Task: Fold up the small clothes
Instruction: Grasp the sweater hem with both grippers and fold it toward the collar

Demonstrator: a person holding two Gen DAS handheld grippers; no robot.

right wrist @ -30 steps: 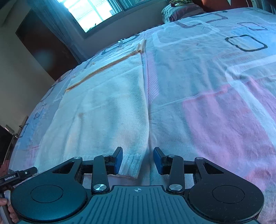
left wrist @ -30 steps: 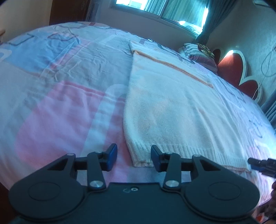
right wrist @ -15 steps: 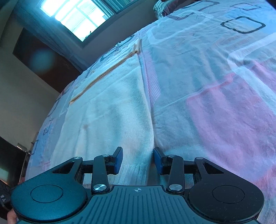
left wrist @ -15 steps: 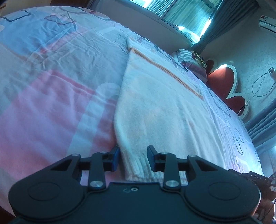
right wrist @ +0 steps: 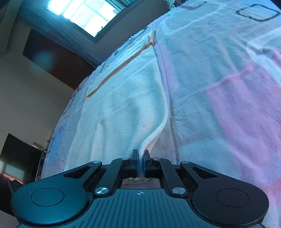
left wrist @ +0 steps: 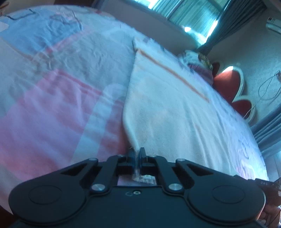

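Note:
A cream knitted garment [left wrist: 168,108] with an orange stripe lies flat on the bed. It also shows in the right wrist view [right wrist: 126,108]. My left gripper [left wrist: 136,156] is shut on the garment's near left hem corner, and the cloth rises in a ridge to the jaws. My right gripper [right wrist: 140,163] is shut on the near right hem corner, with the ribbed edge [right wrist: 154,135] pulled up between the pads. The left wrist view is blurred by motion.
The bed sheet [left wrist: 52,108] is patterned in pink, blue and white; it also shows in the right wrist view [right wrist: 228,105]. A striped pillow [left wrist: 198,64] and a red heart-shaped headboard [left wrist: 230,84] lie at the far right. A window [right wrist: 84,14] is behind.
Both grippers have closed from open onto the garment's near hem corners. The cloth at each corner now lifts off the bed into the jaws.

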